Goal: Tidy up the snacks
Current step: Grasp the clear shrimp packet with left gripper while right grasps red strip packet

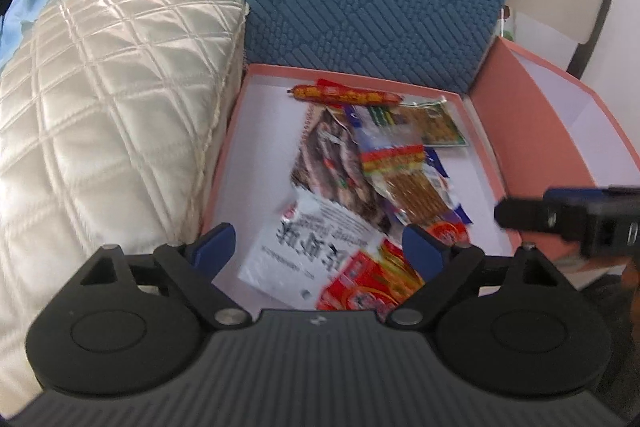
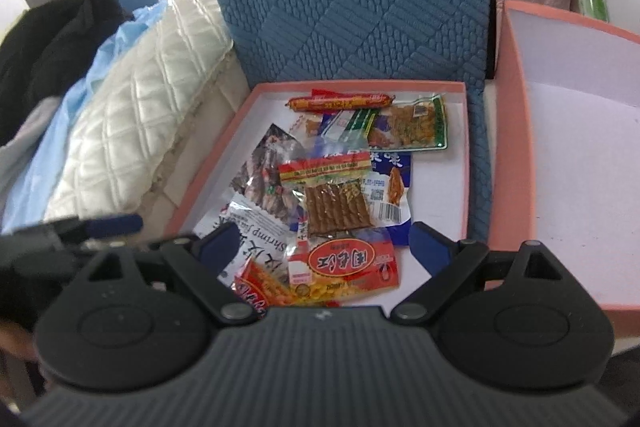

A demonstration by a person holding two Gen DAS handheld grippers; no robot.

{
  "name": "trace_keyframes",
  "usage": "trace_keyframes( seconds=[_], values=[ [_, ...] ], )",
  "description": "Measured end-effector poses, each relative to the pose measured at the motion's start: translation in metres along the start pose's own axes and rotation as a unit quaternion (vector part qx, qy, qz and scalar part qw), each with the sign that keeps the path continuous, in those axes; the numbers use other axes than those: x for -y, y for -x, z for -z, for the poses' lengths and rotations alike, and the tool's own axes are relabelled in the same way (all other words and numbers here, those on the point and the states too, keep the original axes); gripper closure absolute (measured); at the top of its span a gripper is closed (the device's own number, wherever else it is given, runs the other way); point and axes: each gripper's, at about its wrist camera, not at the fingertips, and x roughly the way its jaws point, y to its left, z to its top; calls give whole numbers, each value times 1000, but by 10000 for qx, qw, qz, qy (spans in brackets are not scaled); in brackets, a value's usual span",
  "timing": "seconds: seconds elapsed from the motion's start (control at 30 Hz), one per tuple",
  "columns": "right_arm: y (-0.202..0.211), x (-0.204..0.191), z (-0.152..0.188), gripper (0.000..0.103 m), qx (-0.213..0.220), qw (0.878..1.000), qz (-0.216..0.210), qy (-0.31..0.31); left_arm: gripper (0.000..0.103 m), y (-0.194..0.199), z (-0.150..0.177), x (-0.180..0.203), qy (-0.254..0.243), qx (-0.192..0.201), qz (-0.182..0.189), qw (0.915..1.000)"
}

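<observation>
Pink shallow box (image 2: 476, 155) sat against a blue cushion (image 2: 344, 3), holding a loose, overlapping pile of snack packets (image 2: 336, 203) with a red sausage stick (image 2: 340, 102) at the far edge. Second pink box (image 2: 516, 131) beside it looked empty, so sorting seemed barely begun. Left gripper (image 1: 316, 247) and right gripper (image 2: 324, 247) hovered over the pile, jaws spread wide, nothing held.
</observation>
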Motion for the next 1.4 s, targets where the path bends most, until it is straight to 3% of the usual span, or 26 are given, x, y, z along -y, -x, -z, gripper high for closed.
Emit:
trace_keyframes(
  seconds=[0.13,0.3,0.73,0.9,1.0,1.3,1.4],
  values=[
    [-20,-2,2,10,-112,9998,0,134,14,-17,-13,-8,87,-106,213,9997],
    [-46,-13,4,16,-146,9981,168,577,20,-40,-24,-4,-76,-197,189,9996],
    [-103,-28,19,22,-136,9844,608,1645,25,-97,-56,-6,14,-515,453,9976],
    [-111,-27,23,28,-143,9803,733,1831,27,-114,-57,-6,-28,-671,280,9973],
    [-108,-23,20,40,-120,9837,678,1663,31,-122,-55,-7,-1,-811,308,9962],
    [-91,-9,15,61,-155,9941,397,996,50,-133,-48,-19,589,-1030,759,9900],
    [-85,-6,12,62,-86,9957,384,839,61,-128,-46,-17,621,-1049,842,9890]
  ],
)
